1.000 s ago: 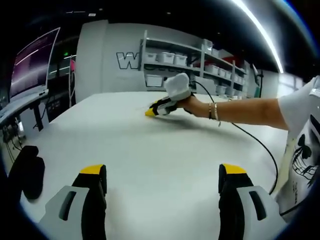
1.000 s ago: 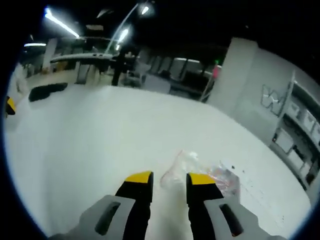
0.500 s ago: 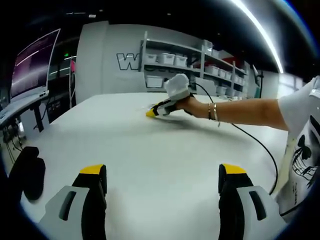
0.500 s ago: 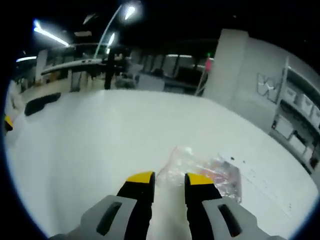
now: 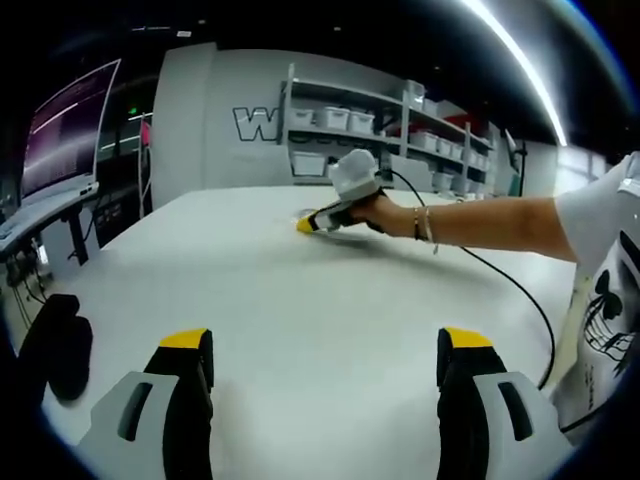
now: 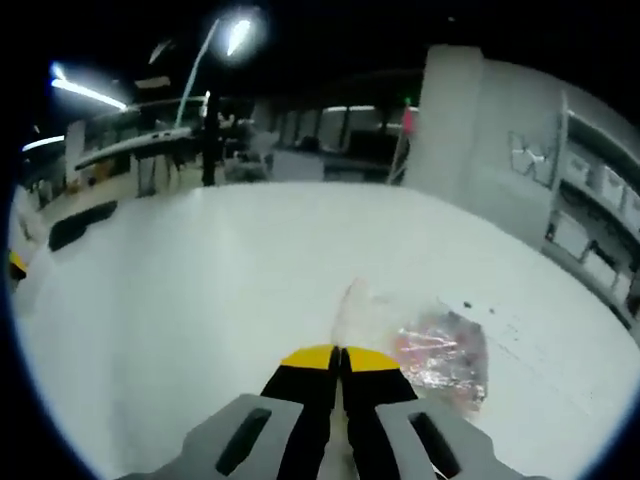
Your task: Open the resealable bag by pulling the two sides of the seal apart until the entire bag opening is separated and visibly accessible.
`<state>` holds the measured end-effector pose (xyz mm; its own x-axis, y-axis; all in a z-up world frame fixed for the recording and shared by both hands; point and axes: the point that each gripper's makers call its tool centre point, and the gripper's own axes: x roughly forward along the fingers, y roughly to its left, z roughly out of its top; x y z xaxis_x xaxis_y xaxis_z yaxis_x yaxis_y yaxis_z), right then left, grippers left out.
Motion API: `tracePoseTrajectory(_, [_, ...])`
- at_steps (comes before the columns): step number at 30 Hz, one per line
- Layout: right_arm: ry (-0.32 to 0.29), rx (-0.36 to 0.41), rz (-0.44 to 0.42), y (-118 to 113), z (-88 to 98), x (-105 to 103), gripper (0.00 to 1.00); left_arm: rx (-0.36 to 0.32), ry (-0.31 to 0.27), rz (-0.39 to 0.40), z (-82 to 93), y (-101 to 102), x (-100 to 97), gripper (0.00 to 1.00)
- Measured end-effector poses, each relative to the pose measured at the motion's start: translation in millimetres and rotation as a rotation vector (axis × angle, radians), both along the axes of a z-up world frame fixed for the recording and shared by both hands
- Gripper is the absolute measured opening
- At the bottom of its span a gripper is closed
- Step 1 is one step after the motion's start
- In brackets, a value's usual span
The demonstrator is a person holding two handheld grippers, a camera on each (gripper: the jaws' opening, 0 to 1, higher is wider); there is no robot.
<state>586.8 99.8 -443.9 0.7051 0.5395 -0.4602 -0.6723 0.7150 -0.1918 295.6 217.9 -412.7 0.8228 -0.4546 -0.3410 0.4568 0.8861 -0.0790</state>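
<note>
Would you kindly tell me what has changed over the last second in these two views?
The right gripper closed its jaws, from parted to pressed together on the near edge of the resealable bag, which still lies on the white table. The left gripper stayed wide open and holds nothing.

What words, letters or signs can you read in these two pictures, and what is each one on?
"W": a large outlined letter on the grey wall, cut off by the shelves; it shows blurred in the right gripper view.
Screen: pink lines, too blurred to read.
Shirt: a cartoon print, no readable words.
Bag: nothing readable.
</note>
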Motion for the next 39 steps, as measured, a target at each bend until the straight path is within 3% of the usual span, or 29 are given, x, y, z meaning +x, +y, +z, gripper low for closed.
tracePoseTrajectory(2, [-0.022, -0.042, 0.013, 0, 1.3, -1, 0.0, 0.0, -0.001, 0.0, 0.3, 0, -0.2, 0.91])
tracePoseTrajectory(6, [-0.132, -0.169, 0.049, -2, 4.1, -3, 0.0, -0.001, -0.005, 0.0, 1.8, 0, -1.0, 0.91])
tracePoseTrajectory(14, [-0.185, -0.071, 0.011, -10, 39.7, -1, 0.0, 0.001, -0.007, 0.012, 3.1, 5, -3.1, 0.91])
tracePoseTrajectory(27, [-0.283, 0.007, -0.108, -53, 91.2, 8, 0.0, -0.011, -0.029, 0.006, 10.0, 6, -10.4, 0.91])
tracePoseTrajectory(39, [-0.303, 0.018, -0.135, -55, 100.7, 5, 0.0, -0.015, -0.04, 0.016, 13.0, 11, -19.8, 0.91])
